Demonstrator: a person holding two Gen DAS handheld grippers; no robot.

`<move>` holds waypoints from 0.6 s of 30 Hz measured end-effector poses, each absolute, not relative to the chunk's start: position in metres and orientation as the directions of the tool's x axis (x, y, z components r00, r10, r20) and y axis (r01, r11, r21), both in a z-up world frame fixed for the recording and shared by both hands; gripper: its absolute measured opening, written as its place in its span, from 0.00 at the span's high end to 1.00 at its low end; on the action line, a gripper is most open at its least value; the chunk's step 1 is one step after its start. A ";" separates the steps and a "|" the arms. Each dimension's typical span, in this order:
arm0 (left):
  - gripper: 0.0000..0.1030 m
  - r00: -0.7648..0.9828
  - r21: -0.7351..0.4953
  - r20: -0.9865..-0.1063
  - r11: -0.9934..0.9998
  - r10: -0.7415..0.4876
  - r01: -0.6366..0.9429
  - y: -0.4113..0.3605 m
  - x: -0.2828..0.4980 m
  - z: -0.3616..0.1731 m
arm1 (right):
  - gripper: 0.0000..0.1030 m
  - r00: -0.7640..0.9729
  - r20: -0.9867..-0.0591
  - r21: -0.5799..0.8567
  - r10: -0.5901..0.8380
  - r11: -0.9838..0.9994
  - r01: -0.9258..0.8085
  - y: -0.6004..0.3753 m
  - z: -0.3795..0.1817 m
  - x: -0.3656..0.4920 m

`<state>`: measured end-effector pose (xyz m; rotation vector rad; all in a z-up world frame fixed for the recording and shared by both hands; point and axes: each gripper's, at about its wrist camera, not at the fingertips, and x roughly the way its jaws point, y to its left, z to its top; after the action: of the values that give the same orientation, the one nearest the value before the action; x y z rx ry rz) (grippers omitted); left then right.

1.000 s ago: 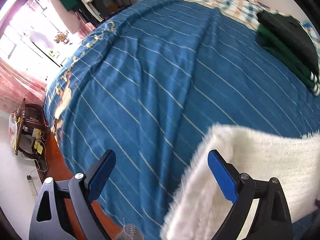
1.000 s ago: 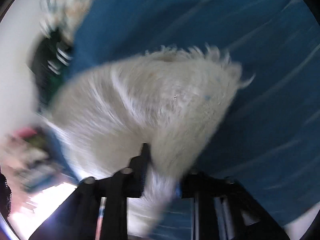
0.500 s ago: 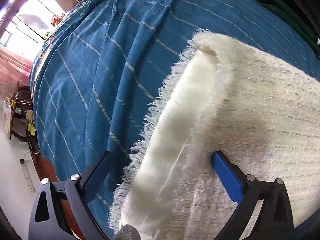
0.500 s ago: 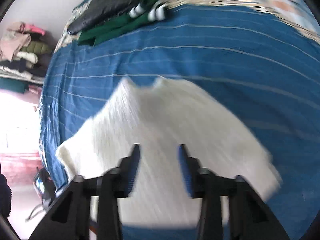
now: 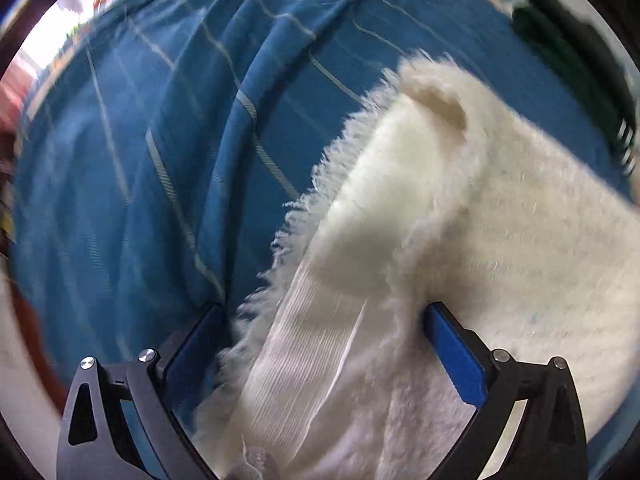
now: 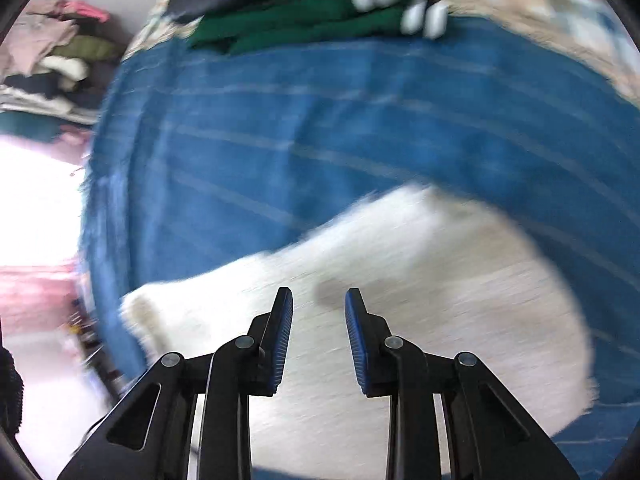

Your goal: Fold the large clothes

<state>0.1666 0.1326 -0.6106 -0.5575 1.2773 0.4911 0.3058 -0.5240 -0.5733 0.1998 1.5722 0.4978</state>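
A white fluffy garment (image 5: 500, 240) lies spread on the blue striped bed cover (image 5: 160, 160). Its left edge is folded over, showing a smooth ribbed inner side (image 5: 304, 360). My left gripper (image 5: 324, 340) points down at that edge with its jaws wide open. The fold lies between them and the pads do not press on it. In the right wrist view the same garment (image 6: 400, 260) lies flat and blurred. My right gripper (image 6: 319, 336) hovers over it, jaws a narrow gap apart with nothing between them.
Folded green and black clothes (image 6: 320, 20) lie at the far side of the bed, also seen as dark clothes (image 5: 560, 40) in the left wrist view. A checked sheet (image 6: 560, 12) borders the blue cover (image 6: 320, 120). A heap of clothes (image 6: 52, 52) sits beyond the bed.
My left gripper has sunk onto the garment's folded edge and opened a little wider. My right gripper held a bunch of the garment, then let go, rolled and swept sideways over it.
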 end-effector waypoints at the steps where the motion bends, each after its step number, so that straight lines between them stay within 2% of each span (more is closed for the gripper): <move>1: 0.00 0.255 -0.152 -0.967 0.760 0.018 -0.631 0.137 0.165 -0.612 | 0.72 -0.114 -0.917 0.398 0.383 0.897 -0.190 -0.508 -0.592 0.306; 3: 0.00 0.279 -0.176 -0.960 0.762 0.006 -0.623 0.140 0.163 -0.613 | 0.72 -0.129 -0.942 0.333 0.311 0.919 -0.213 -0.494 -0.628 0.307; 5: 0.00 0.265 -0.172 -0.964 0.776 -0.006 -0.606 0.141 0.165 -0.612 | 0.73 -0.093 -0.940 0.340 0.329 0.923 -0.179 -0.490 -0.633 0.319; 7: 0.00 0.238 -0.155 -0.971 0.779 -0.007 -0.608 0.144 0.167 -0.607 | 0.72 -0.128 -0.947 0.312 0.294 0.938 -0.154 -0.484 -0.631 0.328; 10: 0.00 0.211 -0.069 -0.974 0.778 0.084 -0.625 0.141 0.171 -0.579 | 0.72 -0.130 -0.948 0.309 0.291 0.939 -0.149 -0.484 -0.602 0.326; 12: 0.00 0.230 -0.022 -0.961 0.780 0.156 -0.626 0.134 0.171 -0.548 | 0.72 -0.110 -0.919 0.392 0.378 0.905 -0.164 -0.500 -0.570 0.310; 14: 0.00 0.241 0.019 -0.947 0.789 0.210 -0.615 0.124 0.170 -0.524 | 0.72 -0.159 -0.894 0.444 0.420 0.878 -0.179 -0.505 -0.564 0.289; 16: 0.00 0.220 0.070 -0.941 0.787 0.255 -0.612 0.110 0.171 -0.511 | 0.72 -0.231 -0.904 0.406 0.359 0.891 -0.202 -0.498 -0.589 0.270; 18: 0.00 0.218 0.075 -0.944 0.802 0.249 -0.593 0.098 0.173 -0.507 | 0.72 -0.279 -0.916 0.355 0.288 0.907 -0.228 -0.484 -0.631 0.255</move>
<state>0.1728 0.0983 -0.5068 -0.3328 1.2203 0.5976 0.2547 -0.4844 -0.6312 0.0453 1.7858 0.4986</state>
